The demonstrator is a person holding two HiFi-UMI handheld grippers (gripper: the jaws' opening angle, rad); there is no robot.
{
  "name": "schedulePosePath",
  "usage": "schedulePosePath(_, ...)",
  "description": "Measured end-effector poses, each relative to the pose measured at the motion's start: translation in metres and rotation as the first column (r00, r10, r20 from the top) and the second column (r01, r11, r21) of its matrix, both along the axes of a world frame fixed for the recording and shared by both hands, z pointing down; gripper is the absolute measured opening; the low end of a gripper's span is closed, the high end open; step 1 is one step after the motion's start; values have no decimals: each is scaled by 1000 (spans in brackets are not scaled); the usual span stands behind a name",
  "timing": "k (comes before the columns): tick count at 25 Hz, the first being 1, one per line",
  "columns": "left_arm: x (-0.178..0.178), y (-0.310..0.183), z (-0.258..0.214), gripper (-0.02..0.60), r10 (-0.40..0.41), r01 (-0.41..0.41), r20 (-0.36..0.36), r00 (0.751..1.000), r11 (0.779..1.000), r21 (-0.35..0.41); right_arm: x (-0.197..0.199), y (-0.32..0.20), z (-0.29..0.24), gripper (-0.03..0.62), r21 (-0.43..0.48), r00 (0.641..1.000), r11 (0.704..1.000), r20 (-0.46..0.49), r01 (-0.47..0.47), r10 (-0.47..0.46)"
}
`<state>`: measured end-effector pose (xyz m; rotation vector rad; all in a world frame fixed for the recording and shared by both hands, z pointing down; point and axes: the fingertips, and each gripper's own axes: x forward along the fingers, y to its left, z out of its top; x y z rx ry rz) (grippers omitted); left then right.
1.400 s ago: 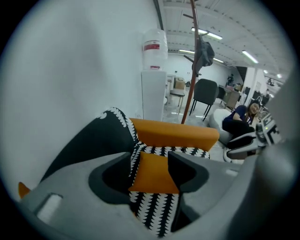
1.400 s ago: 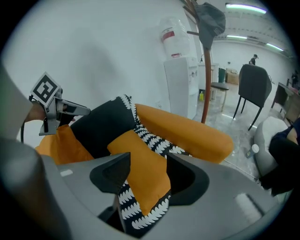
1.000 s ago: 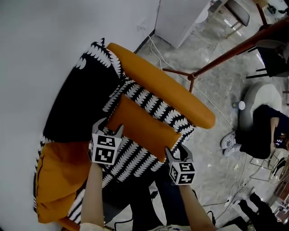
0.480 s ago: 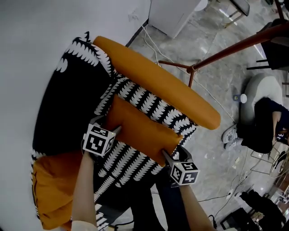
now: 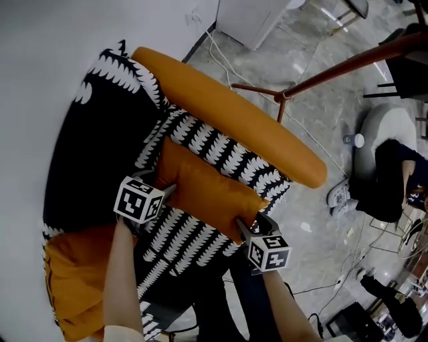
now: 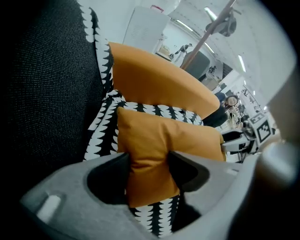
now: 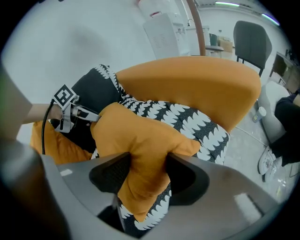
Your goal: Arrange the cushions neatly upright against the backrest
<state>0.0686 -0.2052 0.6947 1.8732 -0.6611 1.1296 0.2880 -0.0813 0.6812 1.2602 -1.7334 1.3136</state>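
A small orange cushion (image 5: pixel 207 190) lies across a black-and-white patterned cushion (image 5: pixel 221 150) that leans on the chair's orange backrest (image 5: pixel 234 120). My left gripper (image 5: pixel 164 192) pinches the cushion's left end. Its jaws are closing, with orange fabric bunched between them (image 6: pixel 149 164). My right gripper (image 5: pixel 244 226) pinches the right end in the same way, its jaws closing on a fold of the cushion (image 7: pixel 149 164). A big black cushion (image 5: pixel 100 153) with a white scalloped edge stands at the left. A second orange cushion (image 5: pixel 73 267) lies at the lower left.
More patterned fabric (image 5: pixel 187 234) covers the seat under the grippers. A white wall (image 5: pixel 40 67) is close behind the chair. On the marble floor stand a brown slanted pole (image 5: pixel 348 63) and a white cabinet (image 5: pixel 251 20). A person (image 5: pixel 394 180) sits at the right.
My left gripper has moved up and to the left with its end of the orange cushion. The right gripper has barely moved. Both still grip the cushion.
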Motion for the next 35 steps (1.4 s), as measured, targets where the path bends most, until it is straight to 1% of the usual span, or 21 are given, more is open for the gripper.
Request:
schedulePosePath(2,1,0,-2,257,2,-2,3,1000,1000,8,-2,-1,-2,247,-1,1000,1000,-1,6,-6)
schedulePosePath(5,1,3,-15,227,-13,13,16,1000,999,40,-6,-1,-10,219,-1,1000,1000,-6,23,-23)
schedulePosePath(8,2,10,-25,210,-24,21,40,999,997,75,-4,1,-17,210,5,998,998,-28,59,-59)
schedulePosePath(11,2,24,-34,207,-53,50,46,998,996,73,4,0,-26,207,33,991,993,-74,116,-114)
schedulePosePath(15,-3,38,-56,207,-139,136,21,990,985,104,10,-12,-49,207,92,970,969,-110,227,-217)
schedulePosePath(18,-10,56,-81,207,-205,203,7,979,973,113,10,-21,-76,207,132,939,934,-142,332,-313)
schedulePosePath(19,-13,60,-89,207,-227,226,2,974,967,117,9,-26,-84,209,146,924,917,-152,372,-351)
schedulePosePath(21,-18,61,-101,207,-281,280,-9,960,950,138,6,-49,-95,209,179,886,871,-172,458,-431)
schedulePosePath(23,-24,57,-109,207,-340,337,-16,940,926,167,1,-75,-102,210,210,842,817,-192,536,-504)
schedulePosePath(26,-39,62,-126,207,-412,408,-21,911,891,199,-16,-98,-120,212,238,779,742,-221,626,-587)
schedulePosePath(28,-51,69,-137,207,-464,458,-24,885,861,221,-31,-111,-132,212,259,728,681,-246,685,-640)
schedulePosePath(31,-62,77,-146,207,-535,523,-24,845,815,248,-51,-134,-146,213,276,637,576,-283,770,-717)
schedulePosePath(33,-67,80,-147,207,-570,556,-23,821,791,255,-64,-148,-153,213,281,577,507,-312,815,-755)
schedulePosePath(35,-74,83,-146,207,-597,581,-19,802,772,258,-79,-160,-156,213,280,519,442,-339,852,-785)
